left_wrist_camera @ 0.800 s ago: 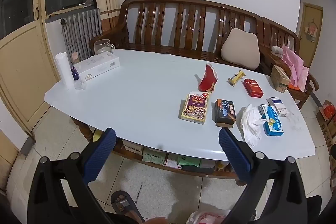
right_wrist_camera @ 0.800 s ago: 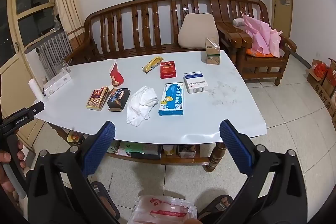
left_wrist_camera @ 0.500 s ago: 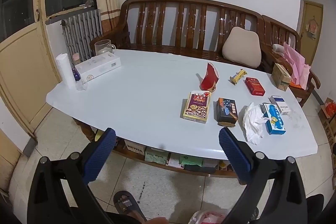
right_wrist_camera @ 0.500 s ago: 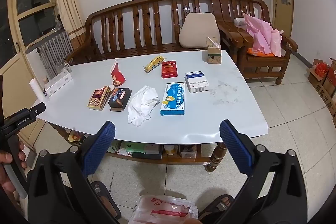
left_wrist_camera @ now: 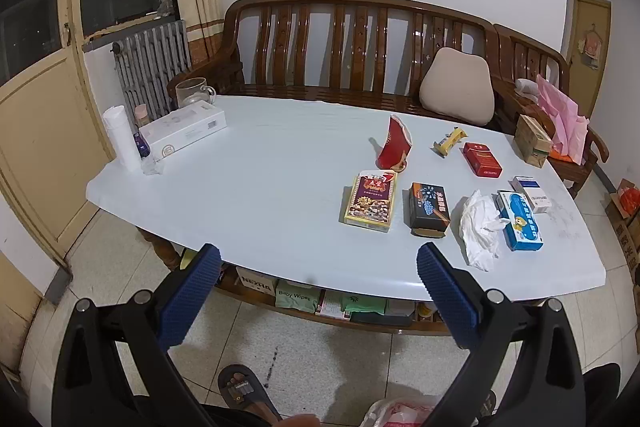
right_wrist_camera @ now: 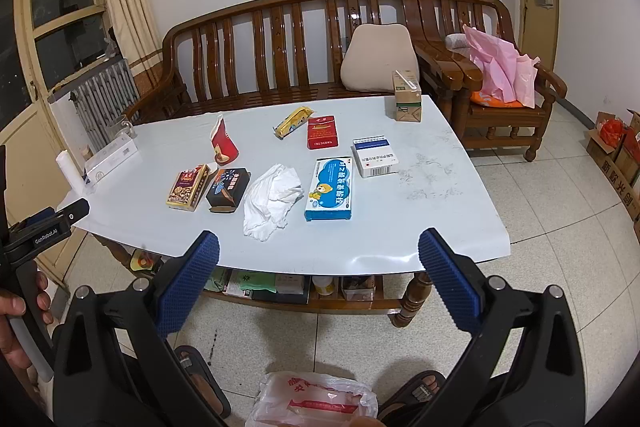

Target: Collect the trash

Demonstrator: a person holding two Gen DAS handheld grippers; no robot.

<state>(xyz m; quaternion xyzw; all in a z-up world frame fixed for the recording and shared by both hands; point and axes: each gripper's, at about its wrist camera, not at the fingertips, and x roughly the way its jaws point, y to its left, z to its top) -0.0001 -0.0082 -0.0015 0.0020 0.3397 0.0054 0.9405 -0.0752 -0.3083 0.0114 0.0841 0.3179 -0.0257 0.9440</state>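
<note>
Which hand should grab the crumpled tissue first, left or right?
Probably the right. The tissue lies almost straight ahead of the open right gripper, near the table edge. For the left gripper, also open, it sits off to the side.

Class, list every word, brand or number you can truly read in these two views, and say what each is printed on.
"GenRoboAI": on the left claw's black body.
"Baby Wipes": on a green pack on the shelf under the table.
"NEXHA", roughly: on a white box on that shelf.
Chinese print on the blue medicine box, red packet and the other boxes: too small or blurred to read.
</note>
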